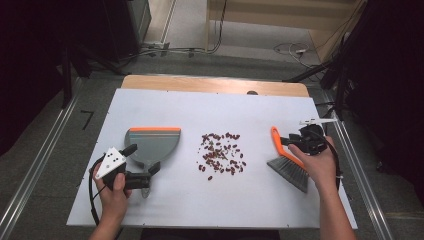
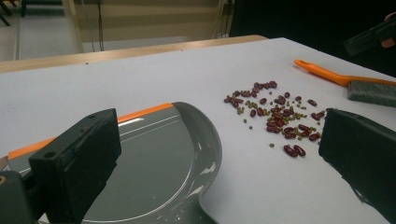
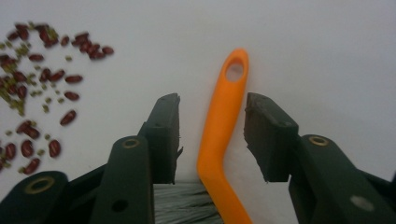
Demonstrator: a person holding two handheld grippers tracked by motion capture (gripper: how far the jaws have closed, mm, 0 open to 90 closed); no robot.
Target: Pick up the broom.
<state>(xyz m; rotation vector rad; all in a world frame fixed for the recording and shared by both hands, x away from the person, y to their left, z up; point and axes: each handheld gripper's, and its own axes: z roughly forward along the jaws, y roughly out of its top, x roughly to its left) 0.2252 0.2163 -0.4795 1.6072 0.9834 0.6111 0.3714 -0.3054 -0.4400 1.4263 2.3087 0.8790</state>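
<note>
Both grippers stand open: right gripper [image 3: 212, 128] straddles the brush's orange handle [image 3: 219, 135] (not yet pinched), left gripper [image 2: 217, 158] over the dustpan [image 2: 154, 163], so closing comes next, beans [image 1: 221, 152] lying between.

dustpan [image 2: 154, 172] handle cut off by bottom edge; brush [image 3: 187, 207] bristles mostly behind jaws.

1. High view: fixed above the person's side, facing forward and down over the whole table [image 1: 165, 200].
2. Left gripper view: low, near the dustpan [image 2: 154, 163], facing across the beans [image 2: 275, 112].
3. Right gripper view: steep, close over the brush [image 3: 219, 130]; beans shared.
</note>
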